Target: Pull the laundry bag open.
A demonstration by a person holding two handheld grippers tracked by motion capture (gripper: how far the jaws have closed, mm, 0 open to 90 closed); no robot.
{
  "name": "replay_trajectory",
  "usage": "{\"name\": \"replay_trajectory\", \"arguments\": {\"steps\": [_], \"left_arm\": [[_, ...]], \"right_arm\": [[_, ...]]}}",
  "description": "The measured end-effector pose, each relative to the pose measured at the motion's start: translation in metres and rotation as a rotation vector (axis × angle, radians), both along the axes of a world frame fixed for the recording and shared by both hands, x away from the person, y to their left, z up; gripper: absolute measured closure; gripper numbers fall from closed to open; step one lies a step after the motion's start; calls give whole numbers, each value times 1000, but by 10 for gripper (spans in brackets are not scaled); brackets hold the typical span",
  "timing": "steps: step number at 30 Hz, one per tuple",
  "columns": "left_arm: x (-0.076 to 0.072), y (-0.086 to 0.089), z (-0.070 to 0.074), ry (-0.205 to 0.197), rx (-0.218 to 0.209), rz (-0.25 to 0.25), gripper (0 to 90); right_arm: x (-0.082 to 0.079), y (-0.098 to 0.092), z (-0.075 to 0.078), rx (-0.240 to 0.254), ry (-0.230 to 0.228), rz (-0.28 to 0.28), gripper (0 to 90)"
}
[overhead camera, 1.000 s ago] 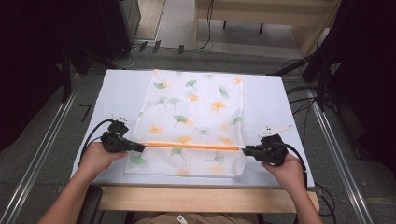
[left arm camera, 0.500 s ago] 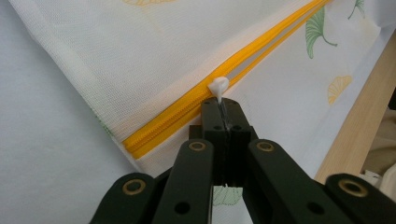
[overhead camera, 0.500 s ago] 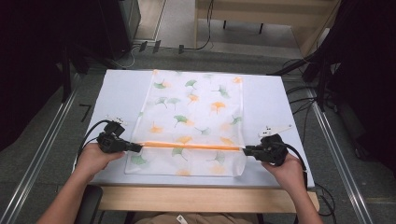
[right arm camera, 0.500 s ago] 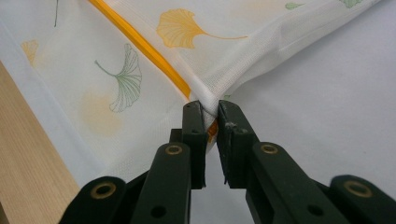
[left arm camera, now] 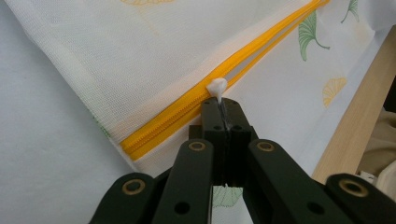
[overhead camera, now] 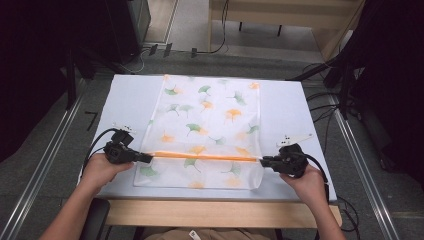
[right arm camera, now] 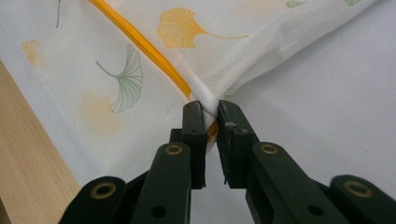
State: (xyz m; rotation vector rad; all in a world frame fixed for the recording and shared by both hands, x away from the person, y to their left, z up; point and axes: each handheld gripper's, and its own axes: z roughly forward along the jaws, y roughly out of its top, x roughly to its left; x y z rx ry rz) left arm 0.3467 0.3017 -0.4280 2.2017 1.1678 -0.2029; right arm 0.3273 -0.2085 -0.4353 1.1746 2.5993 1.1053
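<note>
Near the front edge of the table point(overhead camera: 125, 95) lies a flat mesh bag point(overhead camera: 210, 120) printed with green and orange leaves, its orange zipper point(overhead camera: 205, 156) running straight across from one hand to the other. The left gripper point(overhead camera: 145, 157) has its jaws pressed fully together on the small white zipper pull point(left arm camera: 216, 87), which sticks out just past the jaw tips in the left gripper view; behind it the two zipper rows lie parted, so the pull seems to sit near the left end of an open stretch. The right gripper point(overhead camera: 263, 161) pinches the bag's right edge, where the zipper ends: in the right gripper view its jaws stand narrow, with a bunched fold of white mesh point(right arm camera: 211, 100) and a bit of orange tape clamped between them. That grip likely serves as an anchor, keeping the zipper line taut so the pull can slide without the soft cloth bunching up. Both grippers sit at the ends of the zipper, well apart, level with each other, with the bag's narrow front strip between them and the wooden table edge point(overhead camera: 220, 212).
</note>
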Motion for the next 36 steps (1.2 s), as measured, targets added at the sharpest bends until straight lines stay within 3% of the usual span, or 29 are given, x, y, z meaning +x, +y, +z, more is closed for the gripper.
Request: {"name": "replay_trajectory", "arguments": {"steps": [11, 22, 36], "left_arm": [[-1, 4, -2, 2, 5, -3, 900], [-5, 30, -5, 9, -2, 49, 900], [-6, 27, -5, 4, 9, 43, 900]], "right_arm": [[0, -1, 0, -1, -5, 4, 835], [0, 0, -1, 0, -1, 6, 836], [1, 0, -2, -8, 2, 3, 836]]}}
